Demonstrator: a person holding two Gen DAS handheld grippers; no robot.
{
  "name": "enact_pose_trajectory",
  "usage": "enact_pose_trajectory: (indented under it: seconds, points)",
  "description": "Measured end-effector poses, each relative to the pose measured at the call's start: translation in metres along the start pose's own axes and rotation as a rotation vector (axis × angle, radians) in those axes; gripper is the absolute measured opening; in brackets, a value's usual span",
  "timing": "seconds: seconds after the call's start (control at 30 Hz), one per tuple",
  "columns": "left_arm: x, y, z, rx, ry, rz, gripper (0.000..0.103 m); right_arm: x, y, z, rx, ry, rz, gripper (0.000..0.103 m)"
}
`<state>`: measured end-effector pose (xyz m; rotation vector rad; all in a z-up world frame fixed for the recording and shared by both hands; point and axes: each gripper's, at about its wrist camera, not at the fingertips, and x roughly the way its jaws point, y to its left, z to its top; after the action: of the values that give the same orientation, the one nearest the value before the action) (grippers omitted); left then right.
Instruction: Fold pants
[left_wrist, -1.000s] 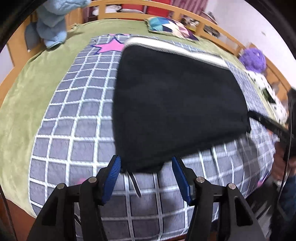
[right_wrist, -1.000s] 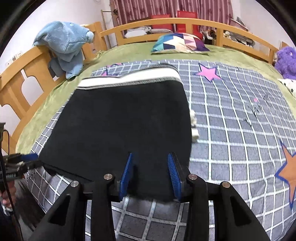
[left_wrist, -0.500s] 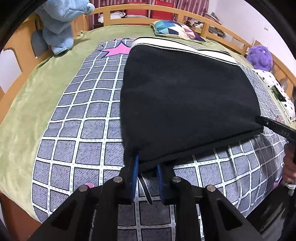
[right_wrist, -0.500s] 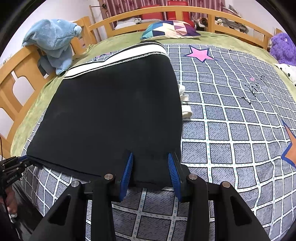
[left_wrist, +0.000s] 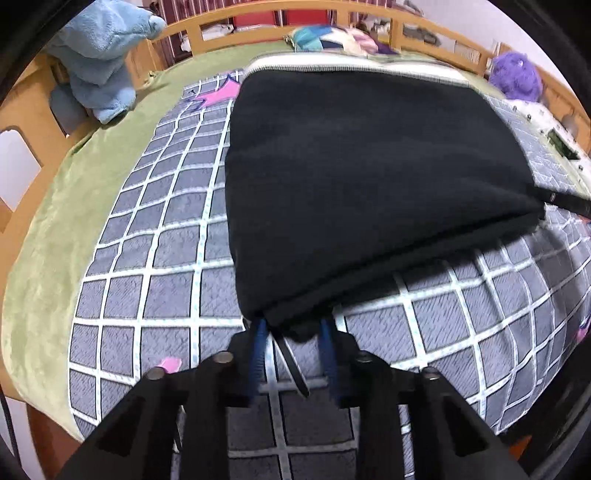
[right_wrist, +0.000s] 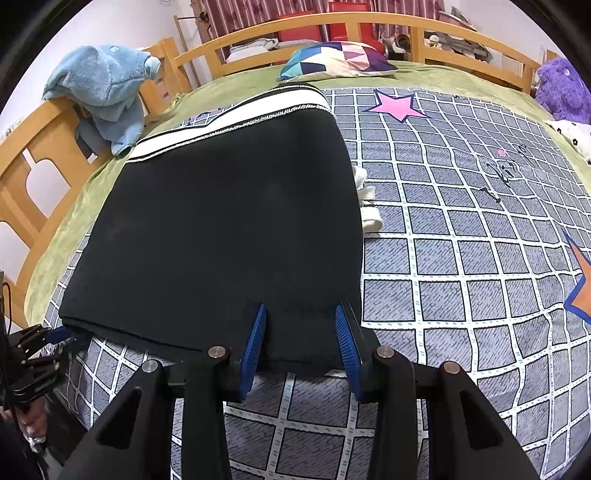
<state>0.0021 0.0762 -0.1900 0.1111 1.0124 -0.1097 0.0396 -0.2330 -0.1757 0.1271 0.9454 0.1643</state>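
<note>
Left hand-held gripper (left_wrist: 293, 334) has just closed narrow; right hand-held gripper (right_wrist: 301, 334) points downward, jaws part-closed.

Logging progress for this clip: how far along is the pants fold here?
Done: the black pants already lie as a flat rectangle on the checked blanket, white waistband at the far end. In hand: the left tongs have just closed on the near-left corner, and the right tongs grip the near-right corner. Left: carrying that near edge over toward the waistband.

left tool (left_wrist: 291, 332) just closed onto pants (left_wrist: 362, 177) corner, corner lifted
</note>
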Motion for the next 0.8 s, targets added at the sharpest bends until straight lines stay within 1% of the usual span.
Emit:
enact_pose_trajectory:
  seconds: [0.07, 0.13, 0.2, 0.23, 0.3, 0.33, 0.4, 0.43, 0.47, 0.5, 0.53, 0.57, 0.63, 0.67, 0.73, 0.77, 0.8]
  points:
    - [-0.007, 0.015, 0.006, -0.076, -0.027, -0.060, 0.018, 0.001, 0.001, 0.000, 0.002, 0.001, 0.000, 0.040]
    - [-0.006, 0.024, 0.010, -0.127, -0.023, -0.103, 0.017, 0.001, 0.000, -0.001, 0.000, 0.000, 0.002, 0.040]
    - [0.007, 0.022, 0.010, -0.140, 0.019, -0.083, 0.017, 0.002, 0.001, -0.002, -0.003, 0.003, -0.002, 0.040]
    - [0.014, 0.018, 0.009, -0.125, 0.034, -0.060, 0.017, 0.003, 0.001, -0.002, -0.005, 0.005, -0.004, 0.040]
    - [0.016, 0.015, 0.007, -0.103, 0.032, -0.041, 0.017, 0.005, 0.001, -0.002, -0.013, 0.011, -0.010, 0.040]
    - [0.014, 0.015, 0.008, -0.101, 0.038, -0.043, 0.017, 0.005, 0.001, -0.003, -0.014, 0.012, -0.010, 0.040]
    - [0.011, 0.022, 0.009, -0.127, 0.077, -0.082, 0.022, 0.005, -0.001, -0.003, -0.015, 0.018, -0.005, 0.040]
    - [0.007, 0.024, 0.008, -0.130, 0.090, -0.097, 0.022, 0.004, -0.003, -0.002, -0.010, 0.022, 0.003, 0.040]
    - [0.001, 0.028, 0.006, -0.130, 0.103, -0.113, 0.025, 0.002, -0.006, -0.001, 0.004, 0.024, 0.018, 0.040]
    - [-0.004, 0.030, 0.004, -0.129, 0.107, -0.105, 0.029, 0.000, -0.009, 0.000, 0.014, 0.023, 0.031, 0.040]
    - [-0.008, 0.030, 0.003, -0.125, 0.106, -0.090, 0.029, -0.002, -0.010, 0.001, 0.021, 0.020, 0.040, 0.039]
    - [-0.016, 0.030, 0.002, -0.111, 0.091, -0.049, 0.029, -0.006, -0.011, 0.002, 0.028, 0.011, 0.051, 0.039]
    - [-0.031, 0.028, 0.004, -0.072, 0.044, 0.003, 0.029, -0.016, -0.009, 0.006, 0.023, -0.033, 0.073, 0.039]
    - [-0.038, 0.026, 0.007, -0.067, 0.017, 0.004, 0.029, -0.020, -0.007, 0.007, 0.014, -0.051, 0.079, 0.039]
    - [-0.044, 0.026, 0.017, -0.082, -0.027, -0.039, 0.029, -0.023, -0.003, 0.009, -0.005, -0.069, 0.086, 0.039]
    - [-0.045, 0.023, 0.022, -0.094, -0.048, -0.064, 0.029, -0.020, -0.002, 0.009, -0.012, -0.059, 0.080, 0.039]
    - [-0.041, 0.019, 0.027, -0.101, -0.060, -0.069, 0.029, -0.014, -0.001, 0.008, -0.016, -0.038, 0.064, 0.039]
